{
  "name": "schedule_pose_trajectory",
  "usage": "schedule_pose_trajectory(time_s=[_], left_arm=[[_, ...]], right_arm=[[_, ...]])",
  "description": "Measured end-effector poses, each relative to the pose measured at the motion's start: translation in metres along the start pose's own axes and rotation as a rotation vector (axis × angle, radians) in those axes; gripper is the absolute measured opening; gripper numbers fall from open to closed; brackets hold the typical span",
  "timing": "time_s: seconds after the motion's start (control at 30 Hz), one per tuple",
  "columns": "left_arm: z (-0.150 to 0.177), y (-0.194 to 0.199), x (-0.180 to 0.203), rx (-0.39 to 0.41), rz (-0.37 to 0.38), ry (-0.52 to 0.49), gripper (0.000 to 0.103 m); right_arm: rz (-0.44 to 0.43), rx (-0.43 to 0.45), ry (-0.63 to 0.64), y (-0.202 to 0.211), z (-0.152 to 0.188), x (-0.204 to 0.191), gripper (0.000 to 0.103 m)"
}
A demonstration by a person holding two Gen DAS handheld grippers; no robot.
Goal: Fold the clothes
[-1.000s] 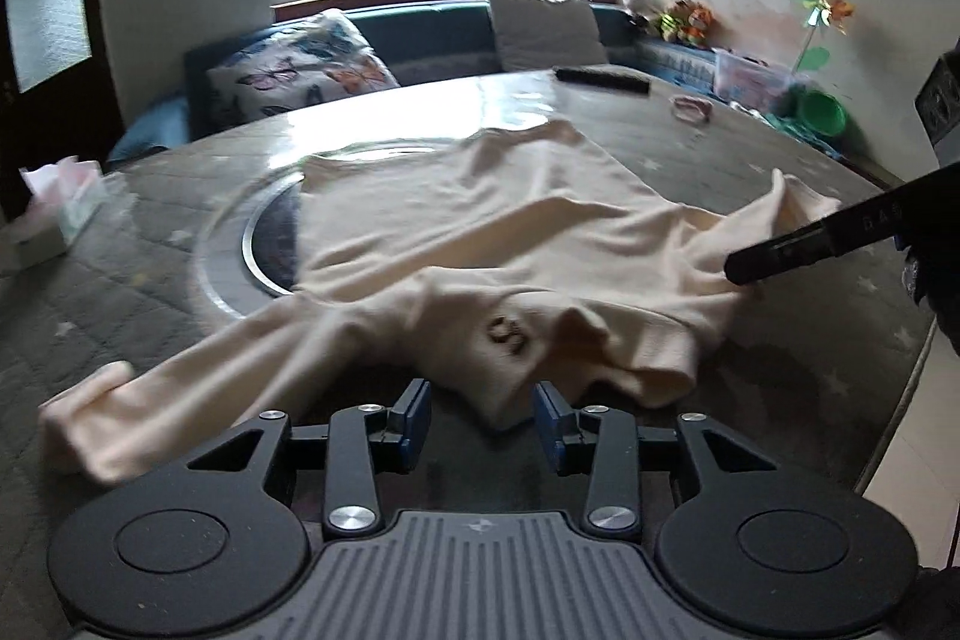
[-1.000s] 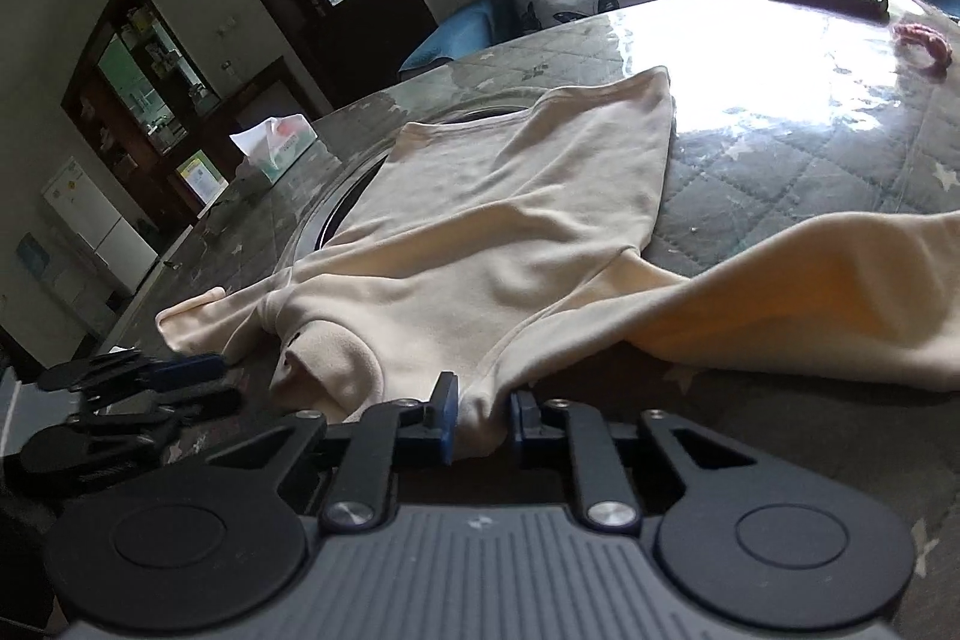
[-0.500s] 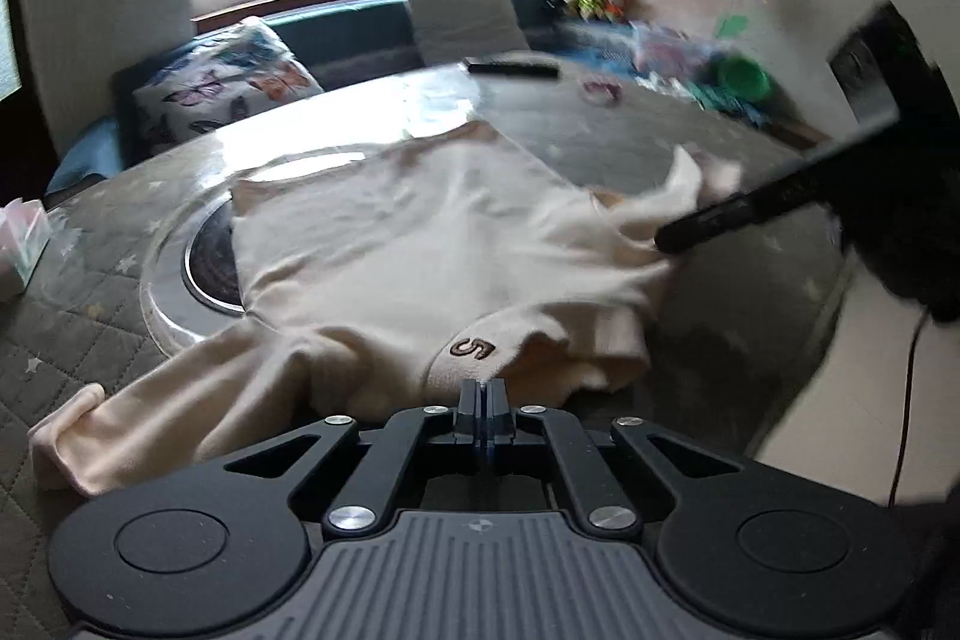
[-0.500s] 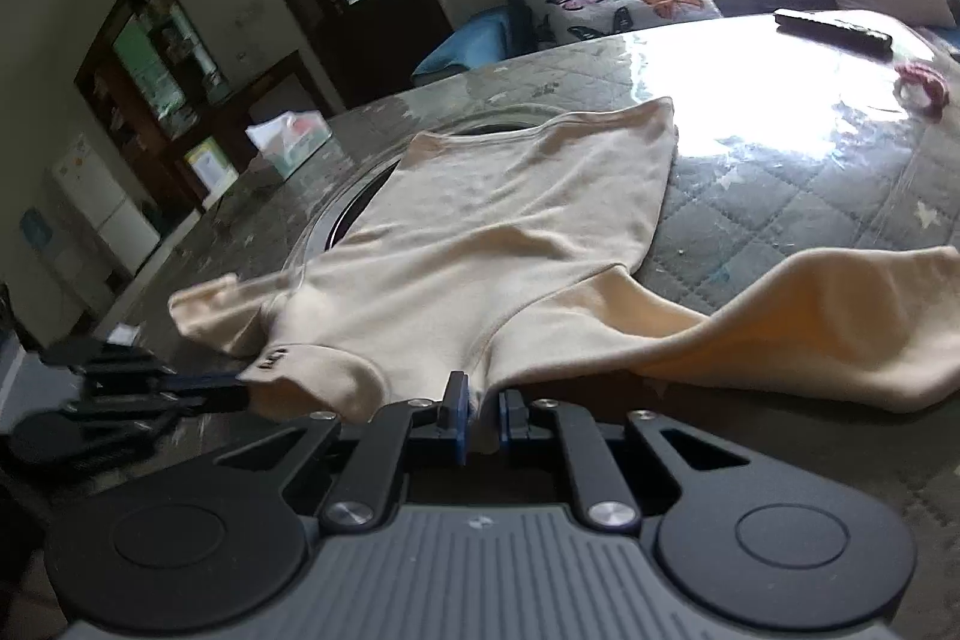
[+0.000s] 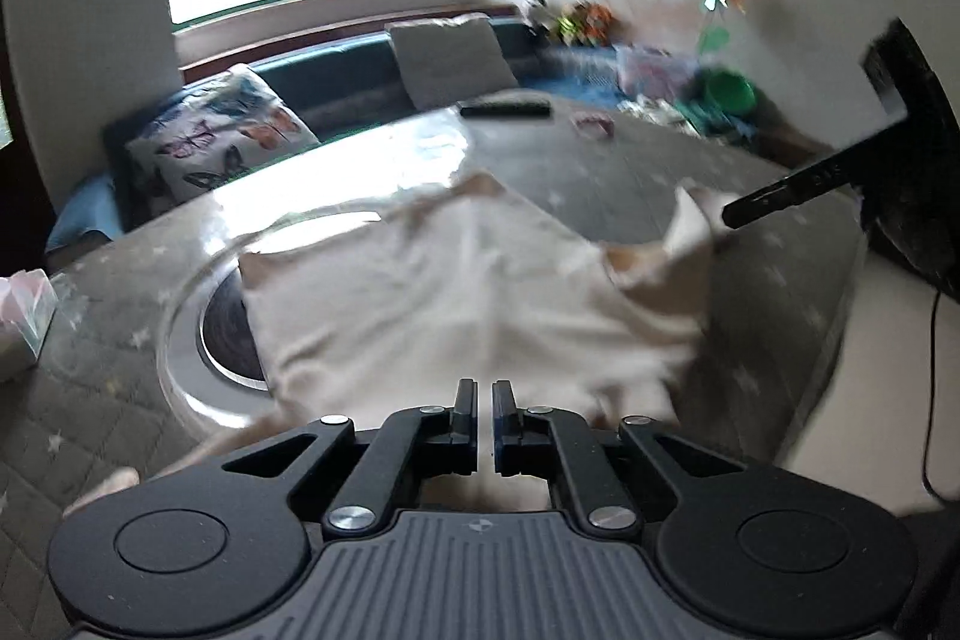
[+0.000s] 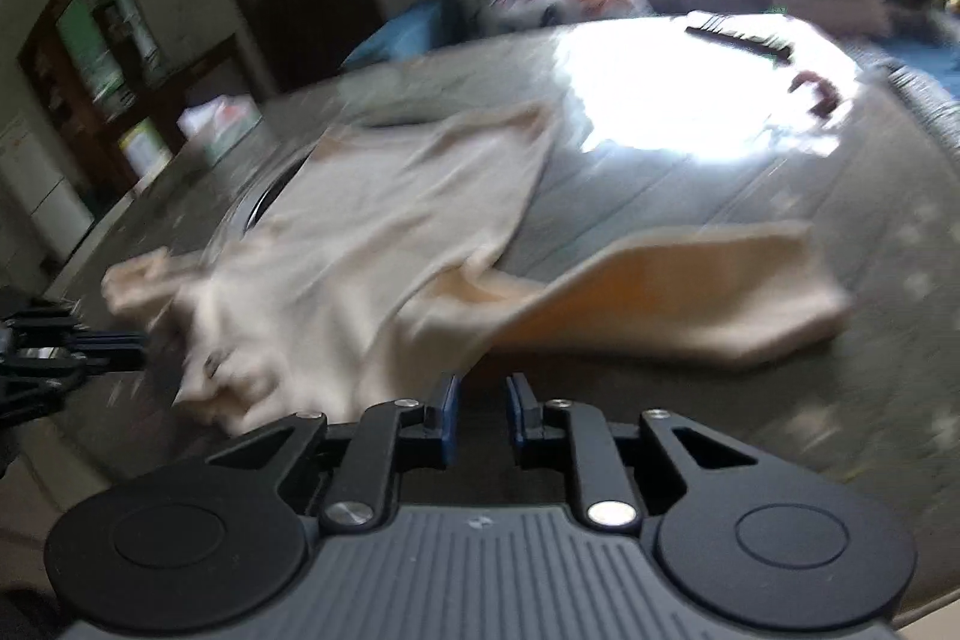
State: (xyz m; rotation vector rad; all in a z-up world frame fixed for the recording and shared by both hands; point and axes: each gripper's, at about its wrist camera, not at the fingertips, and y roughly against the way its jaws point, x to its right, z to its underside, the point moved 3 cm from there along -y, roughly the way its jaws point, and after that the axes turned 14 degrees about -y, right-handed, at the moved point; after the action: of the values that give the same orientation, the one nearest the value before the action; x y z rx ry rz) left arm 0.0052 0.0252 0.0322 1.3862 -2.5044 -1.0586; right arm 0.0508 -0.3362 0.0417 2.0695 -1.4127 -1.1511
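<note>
A cream long-sleeved sweater (image 5: 456, 292) lies spread on the round quilted table (image 5: 750, 340); it also shows in the right wrist view (image 6: 372, 244), with one sleeve (image 6: 690, 298) stretched to the right. My left gripper (image 5: 485, 421) is nearly shut at the sweater's near edge, with cloth under and behind the jaws; the blur hides whether it pinches the cloth. My right gripper (image 6: 482, 412) has a small gap between its pads and holds nothing; the sweater lies just to its left. Both views are motion-blurred.
A remote (image 5: 505, 109) and a pink item (image 5: 591, 124) lie at the table's far side. A tissue box (image 5: 24, 328) stands at the left. A glass turntable ring (image 5: 186, 340) lies under the sweater. A sofa with cushions (image 5: 222, 142) stands behind.
My right gripper has opened slightly and let go of the sweater's edge, drawing back to the right. My left gripper shut near the collar, then lifted; the sweater shifted.
</note>
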Motion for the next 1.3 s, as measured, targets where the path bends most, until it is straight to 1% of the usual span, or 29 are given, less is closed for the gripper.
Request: schedule_pose_trajectory(time_s=[0.07, 0.1, 0.13, 0.17, 0.27, 0.33, 0.4, 0.47, 0.5, 0.53, 0.57, 0.6, 0.63, 0.73, 0.8, 0.83, 0.9, 0.97, 1.0, 1.07, 1.17, 1.2, 1.23, 1.27, 1.3], left_arm=[[-0.005, -0.016, -0.003, 0.004, 0.005, 0.033, 0.006], [-0.007, -0.025, -0.003, 0.000, 0.018, 0.051, 0.006], [-0.009, -0.034, -0.001, -0.003, 0.037, 0.060, 0.006], [-0.010, -0.042, 0.002, -0.005, 0.054, 0.061, 0.006], [-0.016, -0.065, 0.018, -0.019, 0.110, 0.051, 0.006], [-0.021, -0.077, 0.030, -0.021, 0.153, 0.031, 0.006], [-0.022, -0.084, 0.042, -0.022, 0.182, 0.007, 0.007], [-0.024, -0.091, 0.050, -0.027, 0.210, -0.009, 0.009], [-0.023, -0.094, 0.053, -0.032, 0.220, -0.012, 0.009], [-0.023, -0.096, 0.056, -0.037, 0.227, -0.012, 0.009], [-0.022, -0.098, 0.058, -0.040, 0.234, -0.013, 0.009], [-0.021, -0.100, 0.059, -0.043, 0.240, -0.013, 0.009], [-0.020, -0.101, 0.060, -0.047, 0.245, -0.014, 0.009], [-0.018, -0.103, 0.061, -0.051, 0.246, -0.019, 0.010], [-0.017, -0.103, 0.061, -0.049, 0.250, -0.017, 0.012], [-0.017, -0.103, 0.062, -0.049, 0.250, -0.018, 0.013], [-0.017, -0.103, 0.063, -0.046, 0.253, -0.024, 0.017], [-0.017, -0.103, 0.066, -0.043, 0.257, -0.037, 0.024], [-0.018, -0.103, 0.067, -0.042, 0.258, -0.044, 0.025], [-0.017, -0.102, 0.070, -0.042, 0.254, -0.053, 0.027], [-0.017, -0.102, 0.070, -0.044, 0.249, -0.049, 0.027], [-0.017, -0.102, 0.071, -0.044, 0.250, -0.047, 0.028], [-0.018, -0.102, 0.071, -0.045, 0.250, -0.048, 0.029], [-0.018, -0.102, 0.072, -0.045, 0.249, -0.052, 0.030], [-0.018, -0.101, 0.073, -0.046, 0.248, -0.054, 0.031]], right_arm=[[0.050, 0.063, -0.042, 0.001, -0.019, 0.010, 0.024], [0.065, 0.082, -0.064, -0.001, -0.026, 0.015, 0.028], [0.079, 0.095, -0.093, -0.004, -0.034, 0.021, 0.028], [0.090, 0.094, -0.136, -0.009, -0.043, 0.029, 0.029], [0.085, 0.052, -0.236, -0.025, -0.059, 0.045, 0.033], [0.095, 0.022, -0.242, -0.039, -0.064, 0.047, 0.037], [0.127, -0.007, -0.237, -0.050, -0.063, 0.049, 0.036], [0.165, -0.041, -0.238, -0.061, -0.059, 0.050, 0.034], [0.171, -0.056, -0.242, -0.064, -0.056, 0.050, 0.030], [0.170, -0.066, -0.243, -0.065, -0.054, 0.051, 0.015], [0.165, -0.067, -0.240, -0.064, -0.052, 0.049, 0.009], [0.162, -0.056, -0.234, -0.063, -0.052, 0.048, 0.007], [0.153, -0.021, -0.218, -0.058, -0.054, 0.044, 0.005], [0.094, 0.105, -0.177, -0.033, -0.060, 0.032, 0.003], [0.060, 0.179, -0.157, -0.013, -0.058, 0.029, 0.003], [0.062, 0.200, -0.154, -0.005, -0.055, 0.029, 0.003], [0.114, 0.198, -0.177, 0.001, -0.045, 0.039, 0.003], [0.196, 0.166, -0.214, -0.002, -0.029, 0.058, 0.004], [0.235, 0.154, -0.229, -0.004, -0.022, 0.068, 0.004], [0.293, 0.149, -0.250, -0.005, -0.014, 0.083, 0.007], [0.295, 0.146, -0.266, -0.004, -0.008, 0.088, 0.012], [0.290, 0.145, -0.258, -0.004, -0.006, 0.086, 0.019], [0.283, 0.146, -0.243, -0.004, -0.005, 0.083, 0.030], [0.272, 0.145, -0.214, -0.004, -0.005, 0.077, 0.037], [0.255, 0.139, -0.170, -0.005, -0.004, 0.069, 0.048]])
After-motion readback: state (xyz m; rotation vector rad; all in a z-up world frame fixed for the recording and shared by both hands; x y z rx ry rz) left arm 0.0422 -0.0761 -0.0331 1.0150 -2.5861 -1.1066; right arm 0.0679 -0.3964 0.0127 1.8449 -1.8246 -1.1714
